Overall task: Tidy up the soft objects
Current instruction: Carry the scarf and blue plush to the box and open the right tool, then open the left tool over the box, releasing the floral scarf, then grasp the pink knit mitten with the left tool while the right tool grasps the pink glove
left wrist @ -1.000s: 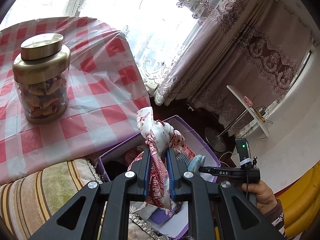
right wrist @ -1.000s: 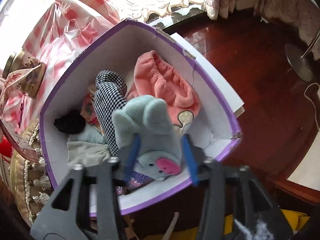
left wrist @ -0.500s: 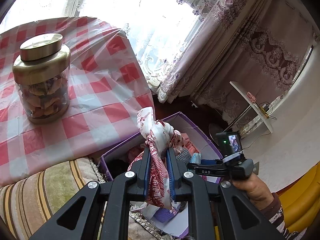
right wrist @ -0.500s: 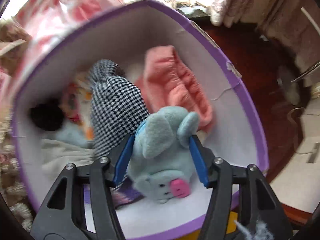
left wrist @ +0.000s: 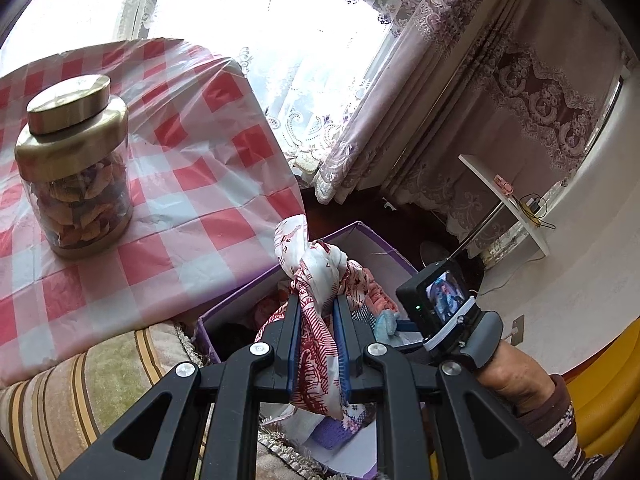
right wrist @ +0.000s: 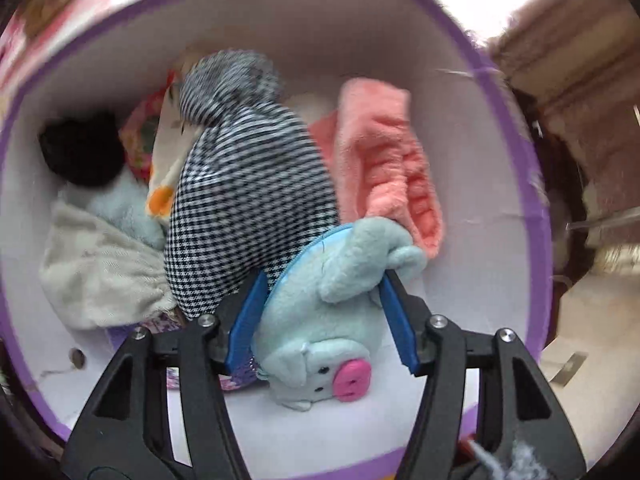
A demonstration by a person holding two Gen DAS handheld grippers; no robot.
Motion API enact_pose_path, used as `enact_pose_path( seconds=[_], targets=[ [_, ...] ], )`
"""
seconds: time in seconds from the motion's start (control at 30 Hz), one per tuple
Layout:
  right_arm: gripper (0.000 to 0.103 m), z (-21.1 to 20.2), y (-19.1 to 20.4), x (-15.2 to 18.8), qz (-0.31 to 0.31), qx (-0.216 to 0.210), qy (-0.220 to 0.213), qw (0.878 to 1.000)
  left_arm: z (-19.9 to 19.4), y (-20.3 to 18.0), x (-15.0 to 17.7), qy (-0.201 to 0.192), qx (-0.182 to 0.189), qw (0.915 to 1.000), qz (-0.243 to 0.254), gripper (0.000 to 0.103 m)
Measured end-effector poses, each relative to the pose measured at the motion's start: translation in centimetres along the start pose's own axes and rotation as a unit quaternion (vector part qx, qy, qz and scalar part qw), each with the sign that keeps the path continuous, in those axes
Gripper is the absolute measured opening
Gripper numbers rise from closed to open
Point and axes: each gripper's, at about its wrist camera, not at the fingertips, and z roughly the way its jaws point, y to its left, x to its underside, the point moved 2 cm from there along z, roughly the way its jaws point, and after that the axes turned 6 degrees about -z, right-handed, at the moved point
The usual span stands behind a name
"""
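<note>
right gripper [right wrist: 322, 312] holds plush pig [right wrist: 332, 320] snout-down, apparently lengthwise over box [right wrist: 532, 184].

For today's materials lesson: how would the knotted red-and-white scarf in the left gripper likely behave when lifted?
Probably floppy: the scarf droops below the left gripper. Likely light, being thin cloth. Its sheen suggests it may slip.

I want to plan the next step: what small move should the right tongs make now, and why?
Probably lower a little more and then release. The right tongs hold the blue pig plush inside the purple box, beside the checked cloth, above bare white floor.
</note>
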Motion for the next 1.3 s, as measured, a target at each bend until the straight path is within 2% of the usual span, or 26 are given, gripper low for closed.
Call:
enact_pose_path(
  seconds=[0.1, 0.13, 0.17, 0.23, 0.3, 0.4, 0.47, 0.63, 0.73, 0.83, 1.0, 1.1, 1.17, 1.3],
  targets=[
    [0.069, -3.1, -0.9, 0.8, 0.032, -0.019, -0.048, 0.998, -0.2, -0.9, -0.2, -0.013, -0.009, 0.9996, 0.025, 0.019],
    [0.074, -4.2, -1.3, 1.1, 0.041, -0.024, -0.066, 0.997, -0.1, -1.2, -0.3, -0.017, -0.011, 0.9993, 0.031, 0.026],
    [0.078, -5.2, -1.5, 1.3, 0.051, -0.029, -0.082, 0.995, 0.1, -1.4, -0.4, -0.016, -0.009, 0.9992, 0.035, 0.042],
    [0.079, -7.2, -1.7, 1.8, 0.065, -0.035, -0.109, 0.991, 1.2, -2.0, -0.3, 0.007, 0.004, 0.9992, 0.04, 0.062],
    [0.079, -8.9, -1.8, 2.0, 0.078, -0.035, -0.131, 0.988, 1.9, -1.8, 0.2, 0.024, 0.011, 0.9992, 0.03, 0.063],
    [0.079, -11.4, -1.1, 1.3, 0.091, -0.045, -0.163, 0.981, 1.0, -0.6, 0.0, 0.02, 0.014, 0.9997, 0.006, 0.063],
    [0.079, -12.9, -1.3, 0.9, 0.09, -0.065, -0.185, 0.976, -0.1, 0.3, -0.3, 0.007, 0.009, 0.9999, -0.001, 0.063],
    [0.079, -15.1, 3.1, -1.0, 0.043, -0.134, -0.222, 0.965, -2.7, 4.1, -0.7, -0.017, -0.014, 0.9991, -0.036, 0.063],
    [0.079, -14.6, 6.9, -2.9, 0.0, -0.162, -0.222, 0.961, -4.7, 6.6, -0.5, -0.035, -0.044, 0.9972, -0.049, 0.063],
    [0.079, -14.4, 10.7, -4.3, -0.043, -0.174, -0.221, 0.959, -6.8, 9.4, -0.1, -0.053, -0.091, 0.9924, -0.064, 0.064],
    [0.079, -15.6, 15.7, -5.7, -0.099, -0.197, -0.219, 0.951, -10.9, 15.4, 0.5, -0.078, -0.175, 0.9749, -0.113, 0.064],
    [0.079, -15.8, 18.1, -7.0, -0.127, -0.202, -0.215, 0.947, -14.0, 19.5, 0.5, -0.099, -0.221, 0.9592, -0.145, 0.064],
    [0.079, -15.9, 19.5, -7.7, -0.146, -0.205, -0.213, 0.944, -15.9, 22.6, 0.3, -0.112, -0.261, 0.944, -0.167, 0.064],
    [0.079, -16.5, 22.5, -8.8, -0.184, -0.21, -0.214, 0.936, -19.4, 28.4, 0.4, -0.115, -0.346, 0.9079, -0.207, 0.064]
  ],
)
